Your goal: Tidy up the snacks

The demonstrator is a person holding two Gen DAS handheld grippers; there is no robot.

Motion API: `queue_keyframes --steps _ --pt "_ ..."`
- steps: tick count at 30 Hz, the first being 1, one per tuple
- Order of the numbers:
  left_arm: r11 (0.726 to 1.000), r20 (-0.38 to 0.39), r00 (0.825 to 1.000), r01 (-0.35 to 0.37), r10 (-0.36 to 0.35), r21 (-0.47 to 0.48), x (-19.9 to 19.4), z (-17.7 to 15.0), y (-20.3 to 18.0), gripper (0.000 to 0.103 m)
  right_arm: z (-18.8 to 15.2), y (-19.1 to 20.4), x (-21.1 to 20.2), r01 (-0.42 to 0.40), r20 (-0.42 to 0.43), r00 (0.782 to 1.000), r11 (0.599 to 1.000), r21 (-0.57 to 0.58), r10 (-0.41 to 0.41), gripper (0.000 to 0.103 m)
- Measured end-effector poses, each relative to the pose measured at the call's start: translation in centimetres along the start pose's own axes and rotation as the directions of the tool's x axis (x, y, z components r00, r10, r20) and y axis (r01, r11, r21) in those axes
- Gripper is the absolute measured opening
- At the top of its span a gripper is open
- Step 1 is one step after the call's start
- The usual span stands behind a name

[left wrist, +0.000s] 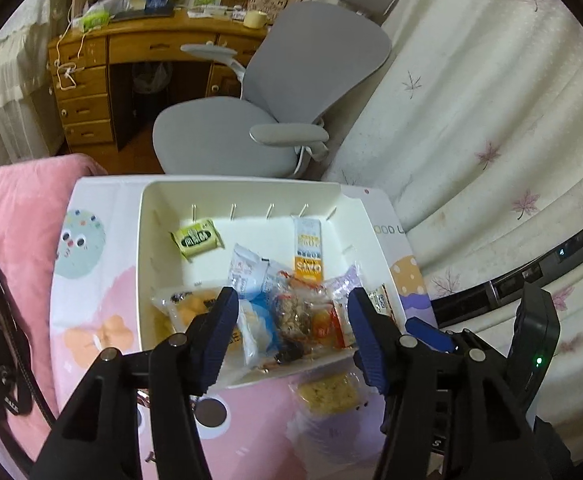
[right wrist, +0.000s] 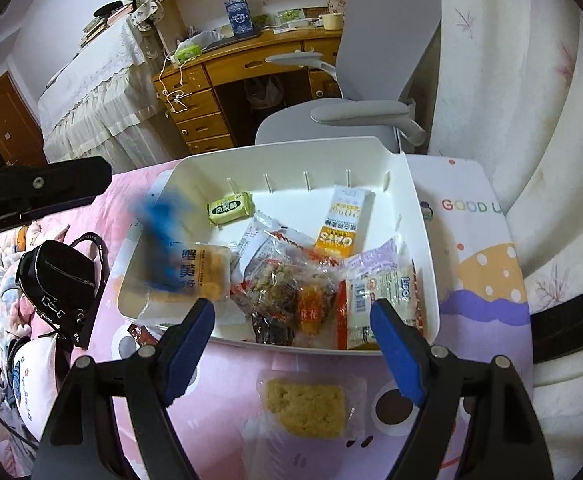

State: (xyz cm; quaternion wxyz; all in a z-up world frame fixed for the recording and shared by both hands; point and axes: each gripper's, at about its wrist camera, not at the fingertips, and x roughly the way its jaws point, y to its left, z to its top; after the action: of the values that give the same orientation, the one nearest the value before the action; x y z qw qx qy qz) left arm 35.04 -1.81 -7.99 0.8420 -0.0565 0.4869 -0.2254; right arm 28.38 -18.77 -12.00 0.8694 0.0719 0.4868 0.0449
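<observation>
Right gripper (right wrist: 293, 340) spread wide, empty, above yellow cracker packet (right wrist: 305, 406) lying on table (right wrist: 487, 320) just before white bin (right wrist: 419, 208). Left gripper (left wrist: 293, 322) likewise released over bin's snack pile (left wrist: 287, 308). Green packet (left wrist: 196, 239) apart at back.

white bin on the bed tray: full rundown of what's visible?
The white bin is a shallow rectangular tub, apparently plastic, with rounded corners, a flared rim and small slots along its far and right inner walls. It sits upright on the cartoon-print tray surface. Its far half is mostly bare apart from a green packet and an orange oat bar; wrapped snacks pile against the near wall. Neither gripper touches it. A yellow cracker pack lies outside, apart from the near rim.
</observation>
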Motion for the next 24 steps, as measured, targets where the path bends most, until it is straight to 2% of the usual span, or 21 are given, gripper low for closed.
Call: queue_keyframes --steps 11,20,24 --pt "0.998 0.0 0.999 -0.051 0.051 -0.026 -1.9 -2.0 1.0 0.066 -0.6 -0.6 -0.8 -0.006 0.003 1.0 0.999 0.032 0.006 0.081" --pt "0.993 -0.006 0.996 -0.092 0.092 -0.078 -5.5 -5.8 4.3 0.066 -2.5 0.9 -1.5 -0.009 -0.021 1.0 0.999 0.031 0.009 0.081" --pt "0.992 -0.022 0.996 -0.085 0.083 -0.093 -7.1 -8.0 6.4 0.067 -4.1 2.1 -2.1 -0.008 -0.031 0.999 0.998 0.057 0.009 0.081"
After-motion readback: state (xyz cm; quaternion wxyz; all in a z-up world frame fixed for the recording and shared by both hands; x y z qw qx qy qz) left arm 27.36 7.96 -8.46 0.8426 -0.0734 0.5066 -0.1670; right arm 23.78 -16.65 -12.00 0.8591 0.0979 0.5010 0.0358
